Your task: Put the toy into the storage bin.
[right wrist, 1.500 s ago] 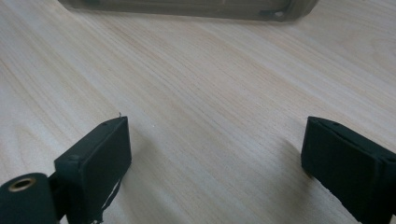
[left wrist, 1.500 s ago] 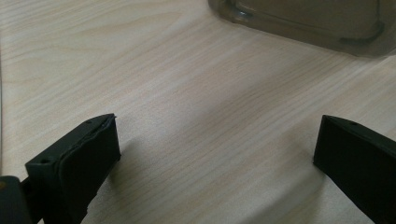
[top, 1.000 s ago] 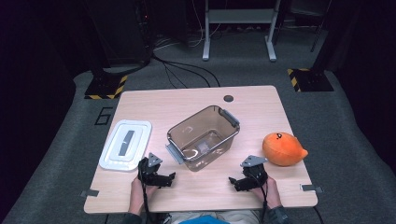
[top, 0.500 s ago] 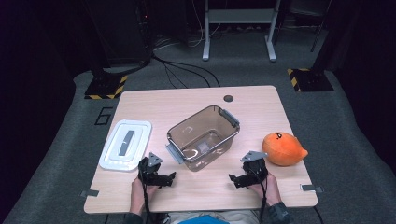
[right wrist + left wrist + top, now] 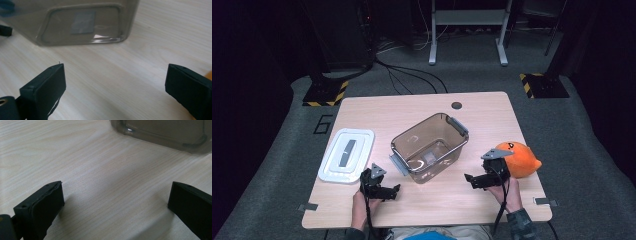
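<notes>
Bin (image 5: 430,147) sits between left gripper (image 5: 393,191) and right gripper (image 5: 470,179), both spread wide

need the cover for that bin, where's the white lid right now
In the high view the white lid lies flat near the table's left edge, left of the clear bin and just beyond the left tool.

We see a pale wood-grain table (image 5: 492,125), a smoky clear bin (image 5: 430,146), a white lid (image 5: 346,155) with grey centre, an orange plush (image 5: 519,157), and black grippers.
</notes>
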A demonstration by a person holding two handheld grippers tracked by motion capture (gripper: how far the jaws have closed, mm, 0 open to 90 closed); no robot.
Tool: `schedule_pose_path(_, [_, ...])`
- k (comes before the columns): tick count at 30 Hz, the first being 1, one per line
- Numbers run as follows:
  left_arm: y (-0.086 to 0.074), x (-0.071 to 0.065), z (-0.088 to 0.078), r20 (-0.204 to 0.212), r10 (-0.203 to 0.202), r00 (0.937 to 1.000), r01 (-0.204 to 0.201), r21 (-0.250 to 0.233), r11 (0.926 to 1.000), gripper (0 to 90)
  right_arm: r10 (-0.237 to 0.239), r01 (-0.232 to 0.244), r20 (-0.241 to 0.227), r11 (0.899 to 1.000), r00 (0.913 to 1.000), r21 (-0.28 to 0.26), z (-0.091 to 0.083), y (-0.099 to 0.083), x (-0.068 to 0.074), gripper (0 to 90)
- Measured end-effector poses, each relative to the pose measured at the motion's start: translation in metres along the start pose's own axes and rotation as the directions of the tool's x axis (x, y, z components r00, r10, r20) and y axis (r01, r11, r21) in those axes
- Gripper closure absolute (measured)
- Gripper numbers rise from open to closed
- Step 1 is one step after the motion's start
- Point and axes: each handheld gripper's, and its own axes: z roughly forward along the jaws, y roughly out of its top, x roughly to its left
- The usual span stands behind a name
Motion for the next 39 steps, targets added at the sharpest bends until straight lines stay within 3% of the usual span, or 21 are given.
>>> schedule_pose_path(8, [0.0,0.0,0.0,0.001,-0.001,1.0,0.001,0.001,1.0,0.3,0.019,-0.019,0.061,1.0,0.998,0.007,-0.016,0.022,-0.026,0.0])
schedule_pose_path(15, [0.0,0.001,-0.001,0.002,0.008,1.0,-0.008,0.008,0.9999,0.4,0.083,-0.082,0.121,0.996,0.9891,-0.017,-0.032,0.034,-0.051,0.0])
schedule_pose_path(21, [0.0,0.001,-0.001,0.001,0.007,1.0,-0.007,0.008,0.9999,0.5,0.159,-0.154,0.187,0.987,0.9694,-0.042,-0.049,0.036,-0.078,0.0])
schedule_pose_path(24, [0.0,0.001,-0.001,0.001,0.006,1.0,-0.006,0.008,1.0,0.5,0.191,-0.189,0.214,0.982,0.958,-0.029,-0.054,0.034,-0.092,0.0])
schedule_pose_path(30, [0.0,0.001,-0.001,0.001,0.006,1.0,-0.006,0.008,1.0,0.5,0.26,-0.27,0.235,0.963,0.9366,0.011,-0.05,0.024,-0.117,0.0])
schedule_pose_path(33, [0.0,0.001,-0.001,0.001,0.007,1.0,-0.007,0.007,0.9999,0.5,0.297,-0.312,0.224,0.95,0.9282,0.031,-0.043,0.017,-0.125,0.4])
schedule_pose_path(35, [0.0,0.001,-0.001,0.001,0.005,1.0,-0.005,0.007,1.0,0.5,0.332,-0.35,0.203,0.935,0.9212,0.056,-0.038,0.013,-0.127,3.0])
schedule_pose_path(36, [0.0,0.001,-0.001,0.001,0.007,1.0,-0.007,0.008,0.9999,0.5,0.327,-0.342,0.194,0.938,0.9248,0.048,-0.036,0.01,-0.129,5.9])
schedule_pose_path(38, [0.0,0.001,-0.001,0.002,0.005,1.0,-0.005,0.007,1.0,0.5,0.346,-0.358,0.186,0.933,0.9197,0.039,-0.035,0.007,-0.13,12.5])
schedule_pose_path(39, [0.0,0.001,-0.001,0.001,0.007,1.0,-0.007,0.007,0.9999,0.5,0.333,-0.345,0.182,0.938,0.9251,0.033,-0.034,0.005,-0.131,14.2])
